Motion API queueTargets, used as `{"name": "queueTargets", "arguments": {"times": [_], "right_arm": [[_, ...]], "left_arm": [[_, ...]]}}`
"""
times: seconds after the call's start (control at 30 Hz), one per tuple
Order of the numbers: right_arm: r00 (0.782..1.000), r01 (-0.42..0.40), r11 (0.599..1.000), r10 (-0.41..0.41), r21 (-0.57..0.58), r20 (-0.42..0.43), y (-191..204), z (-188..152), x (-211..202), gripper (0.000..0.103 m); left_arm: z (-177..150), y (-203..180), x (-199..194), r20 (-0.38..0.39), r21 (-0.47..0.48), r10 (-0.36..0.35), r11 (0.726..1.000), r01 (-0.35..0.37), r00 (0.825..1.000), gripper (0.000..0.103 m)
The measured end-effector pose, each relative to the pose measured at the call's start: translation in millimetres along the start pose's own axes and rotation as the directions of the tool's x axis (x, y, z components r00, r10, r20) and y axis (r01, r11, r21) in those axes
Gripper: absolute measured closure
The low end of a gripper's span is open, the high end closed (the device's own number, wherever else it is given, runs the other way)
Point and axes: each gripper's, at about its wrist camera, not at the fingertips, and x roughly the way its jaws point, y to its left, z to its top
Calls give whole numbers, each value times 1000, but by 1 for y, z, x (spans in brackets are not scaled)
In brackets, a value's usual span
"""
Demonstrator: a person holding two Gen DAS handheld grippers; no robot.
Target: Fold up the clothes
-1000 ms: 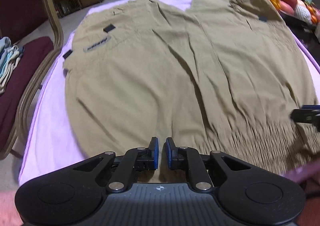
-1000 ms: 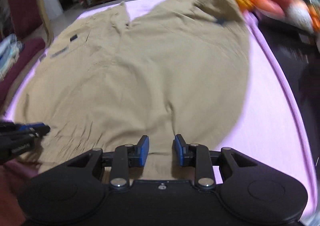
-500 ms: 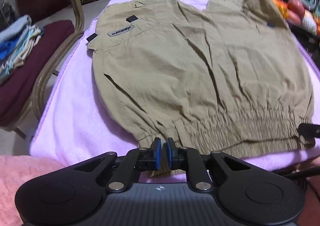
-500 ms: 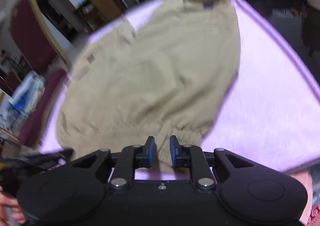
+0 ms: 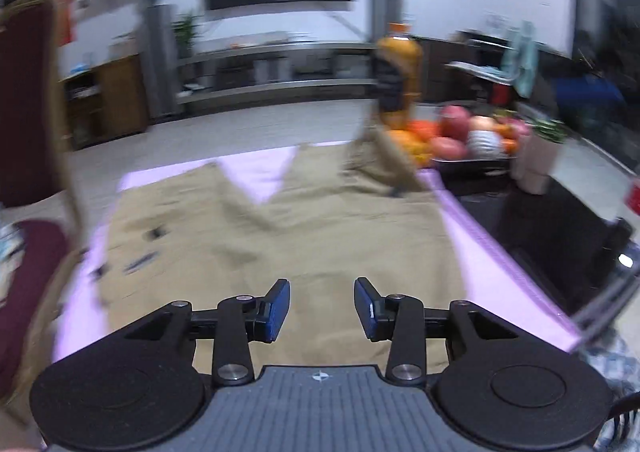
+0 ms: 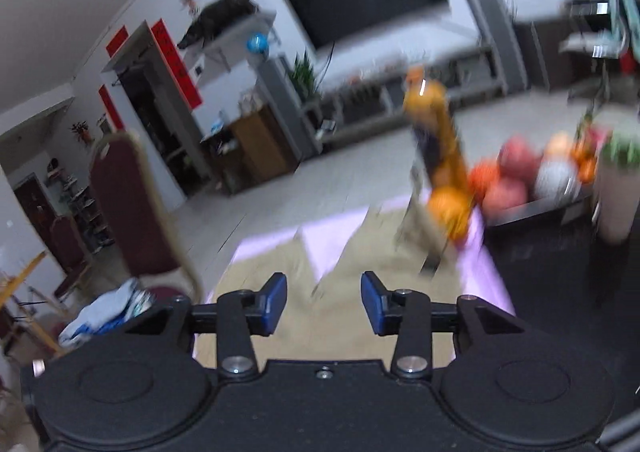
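Note:
A khaki pair of trousers [image 5: 304, 236] lies spread flat on a lilac cloth [image 5: 496, 260], legs pointing away; it also shows in the right wrist view [image 6: 360, 292], blurred. My left gripper [image 5: 322, 306] hangs above the near part of the trousers, its jaws opening, with nothing between the blue pads [image 5: 276, 308]. My right gripper [image 6: 324, 302] is raised above the garment too, jaws opening and empty. Both views are smeared by motion.
An orange bottle [image 5: 396, 79] and a tray of fruit [image 5: 472, 135] stand at the far right edge. A dark red chair [image 5: 28, 252] with folded clothes [image 6: 108, 312] stands left of the cloth. A dark tabletop [image 5: 560, 228] lies to the right.
Both grippers let go of the trousers' waistband, opened, and rose and tilted up, so the room beyond now fills the upper half of each view.

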Motion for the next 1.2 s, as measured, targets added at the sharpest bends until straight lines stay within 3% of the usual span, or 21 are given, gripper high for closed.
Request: {"name": "queueTargets", "arguments": {"times": [0.1, 0.23, 0.33, 0.5, 0.6, 0.7, 0.77, 0.83, 0.87, 1.0, 1.2], "right_arm": [[995, 6, 999, -2, -38, 104, -11, 35, 2, 62], [976, 47, 994, -23, -103, 216, -31, 53, 15, 46], [985, 57, 995, -41, -85, 169, -59, 35, 38, 45], [999, 41, 992, -42, 116, 3, -125, -16, 76, 45], [999, 27, 968, -19, 248, -36, -155, -35, 86, 44], [998, 24, 954, -3, 300, -69, -167, -46, 95, 42], [996, 23, 954, 3, 298, -85, -168, -49, 101, 42], [995, 21, 955, 9, 295, -99, -167, -52, 106, 41], [995, 18, 957, 12, 290, -103, -166, -51, 109, 41], [993, 18, 968, 13, 250, -122, -157, -43, 123, 41], [985, 71, 982, -41, 175, -167, -139, -21, 166, 41]], "left_arm": [[4, -37, 32, -19, 67, -28, 997, 29, 999, 61], [-9, -80, 75, -84, 150, -64, 986, 76, 994, 56], [-26, -108, 101, -146, 236, -39, 969, 73, 989, 55], [-48, -127, 128, -236, 268, -28, 959, 93, 971, 53], [-52, -134, 137, -232, 292, -5, 953, 74, 973, 41], [-48, -135, 145, -231, 283, -2, 957, 70, 973, 39], [-42, -129, 150, -262, 238, -34, 966, 99, 965, 48], [-36, -122, 154, -279, 218, -31, 971, 95, 960, 87], [-34, -117, 154, -286, 215, -21, 973, 85, 958, 91], [-9, -89, 137, -257, 135, -78, 984, 116, 963, 96], [12, -62, 105, -189, 125, -115, 982, 140, 975, 96]]}}
